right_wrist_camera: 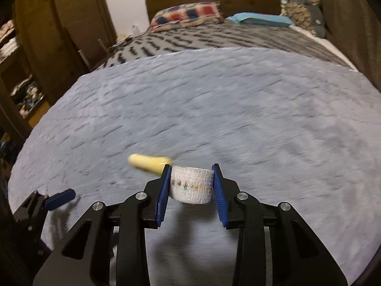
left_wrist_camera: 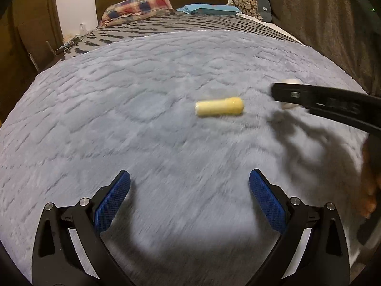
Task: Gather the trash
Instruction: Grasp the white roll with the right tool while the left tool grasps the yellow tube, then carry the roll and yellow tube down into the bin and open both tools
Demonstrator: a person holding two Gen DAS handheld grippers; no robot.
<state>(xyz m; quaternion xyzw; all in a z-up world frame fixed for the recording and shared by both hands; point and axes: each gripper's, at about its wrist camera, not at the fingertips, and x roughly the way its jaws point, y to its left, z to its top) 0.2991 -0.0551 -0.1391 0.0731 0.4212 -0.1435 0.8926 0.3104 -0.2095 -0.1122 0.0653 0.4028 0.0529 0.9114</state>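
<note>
Right gripper (right_wrist_camera: 191, 183) clamps the white tape roll (right_wrist_camera: 191, 186); left gripper (left_wrist_camera: 189, 188) spread wide, empty, short of the yellow tube (left_wrist_camera: 219, 106) on the blanket (left_wrist_camera: 142, 83)

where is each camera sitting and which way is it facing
Left wrist: on the left gripper, facing up the bed to the pillows; its open fingers show, right gripper at right.
Right wrist: on the right gripper, same heading; its pads pinch a white roll, left gripper at lower left.
Both share the yellow tube, blanket, pillows and headboard.
</note>
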